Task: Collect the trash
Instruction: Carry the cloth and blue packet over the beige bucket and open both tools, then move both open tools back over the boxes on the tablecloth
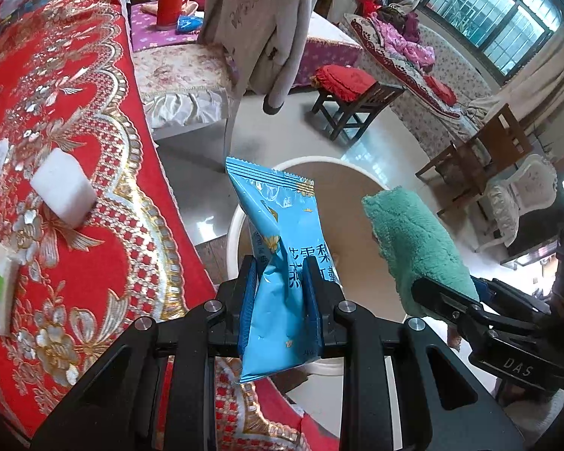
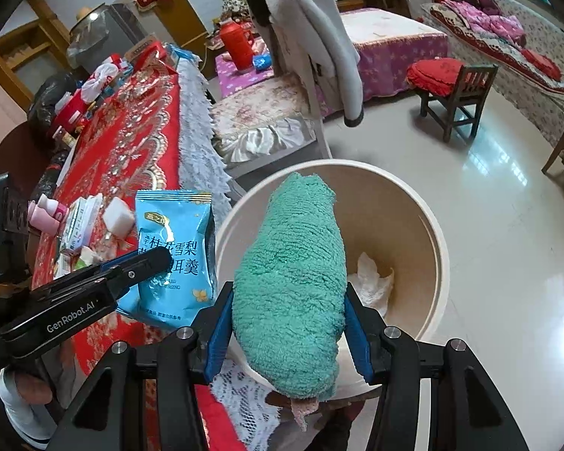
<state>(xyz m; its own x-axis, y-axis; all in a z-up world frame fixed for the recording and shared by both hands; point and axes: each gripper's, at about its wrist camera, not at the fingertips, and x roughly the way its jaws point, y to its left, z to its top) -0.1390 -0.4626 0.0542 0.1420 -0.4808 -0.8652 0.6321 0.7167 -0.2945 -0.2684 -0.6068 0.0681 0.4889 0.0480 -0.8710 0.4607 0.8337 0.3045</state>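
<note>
Fingers (image 1: 312, 274) of the left gripper (image 1: 282, 285) clamp a blue wrapper (image 1: 278, 263) above the bin (image 2: 438, 233); right gripper (image 2: 287, 323) grasps a green cloth (image 2: 293, 274) over it.

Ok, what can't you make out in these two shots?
- Bin floor, right wrist view: mostly hidden by the green towel.
- Blue packet print, left wrist view: partly covered by the jaws.
- Items at the red tablecloth's left edge, left wrist view: cut off.
</note>
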